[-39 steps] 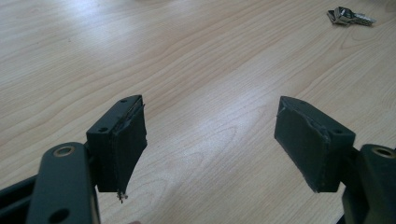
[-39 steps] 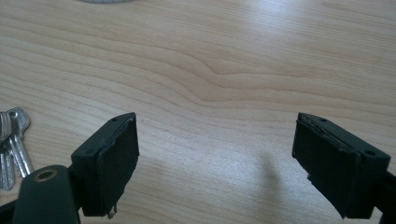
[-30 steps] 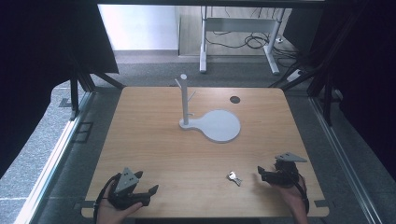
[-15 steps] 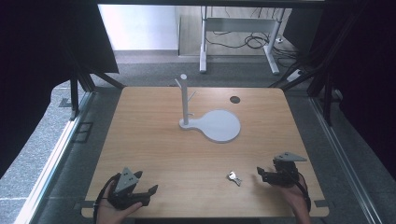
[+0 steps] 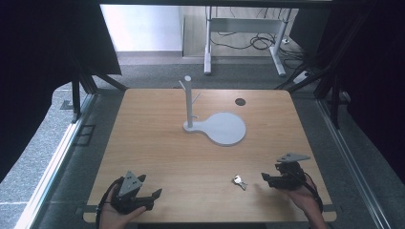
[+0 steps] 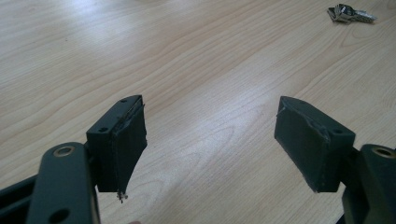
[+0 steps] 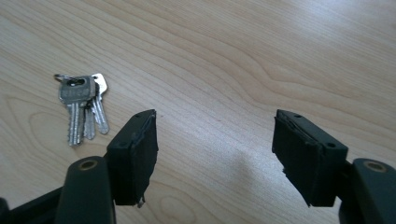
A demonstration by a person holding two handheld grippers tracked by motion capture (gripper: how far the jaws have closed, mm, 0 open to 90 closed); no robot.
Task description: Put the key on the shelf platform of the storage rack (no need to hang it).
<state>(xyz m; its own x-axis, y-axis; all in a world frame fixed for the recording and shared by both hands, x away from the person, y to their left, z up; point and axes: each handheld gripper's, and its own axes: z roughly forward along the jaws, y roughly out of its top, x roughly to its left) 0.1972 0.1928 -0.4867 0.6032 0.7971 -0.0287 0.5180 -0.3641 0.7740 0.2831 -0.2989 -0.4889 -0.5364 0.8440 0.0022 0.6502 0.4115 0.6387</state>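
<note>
Right gripper fingers just been closing a bit, nothing between them, gap wide. Hands barely shifted since earlier. Keys lie flat on bench, just beside right gripper, not touching. Left gripper fingers wide apart, nothing inside, well away from keys. Grey stand farther back.

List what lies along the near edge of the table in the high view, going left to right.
left gripper → bunch of keys → right gripper, all on or just over the wooden table.
</note>
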